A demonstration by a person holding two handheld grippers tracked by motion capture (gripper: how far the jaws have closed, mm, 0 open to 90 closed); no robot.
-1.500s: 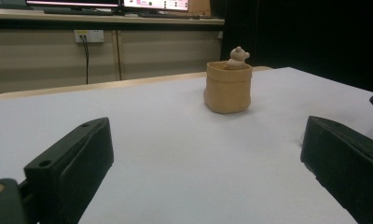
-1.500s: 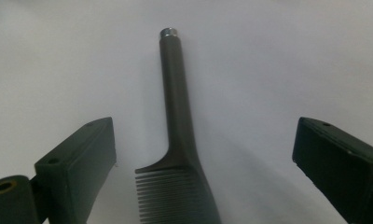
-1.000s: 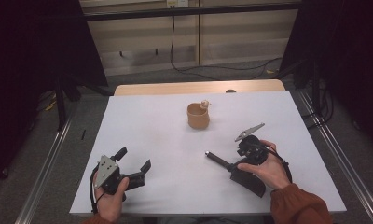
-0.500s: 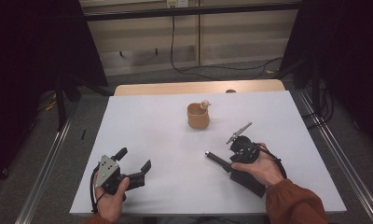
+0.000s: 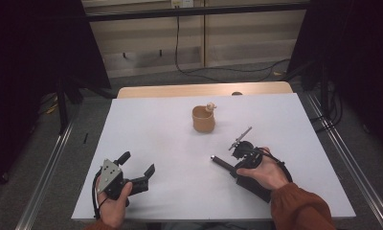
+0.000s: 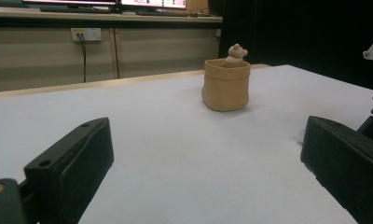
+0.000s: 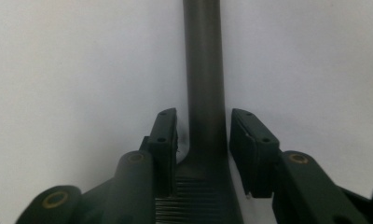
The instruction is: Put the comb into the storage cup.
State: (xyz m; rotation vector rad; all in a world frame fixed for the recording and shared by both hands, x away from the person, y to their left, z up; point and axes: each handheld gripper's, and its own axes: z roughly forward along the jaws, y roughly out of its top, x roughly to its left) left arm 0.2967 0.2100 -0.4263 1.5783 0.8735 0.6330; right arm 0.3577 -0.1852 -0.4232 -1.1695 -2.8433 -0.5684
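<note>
A dark tool with a long round handle (image 5: 221,163) (image 7: 203,56) lies on the white table (image 5: 156,124), front right. My right gripper (image 5: 232,163) (image 7: 203,126) hangs over it with one jaw on each side of the handle. Those jaws have just been closing, and a thin gap still shows beside the handle. My left gripper (image 5: 138,165) (image 6: 205,140) rests at the front left, open wide with nothing between its jaws. A tan cup (image 5: 203,120) (image 6: 225,86) with a small bear figure (image 5: 210,106) (image 6: 236,52) at its rim stands upright mid-table.
A wooden strip (image 5: 204,90) borders the table's far edge. Metal rails (image 5: 347,163) run along both sides on the floor. A cable (image 5: 180,43) hangs on the back wall. The white surface between the cup and the left gripper is bare.
The right gripper has shifted left and down onto the dark tool, its grey plate tipping over. Its jaws have narrowed around the handle. The left gripper and cup have kept still.
</note>
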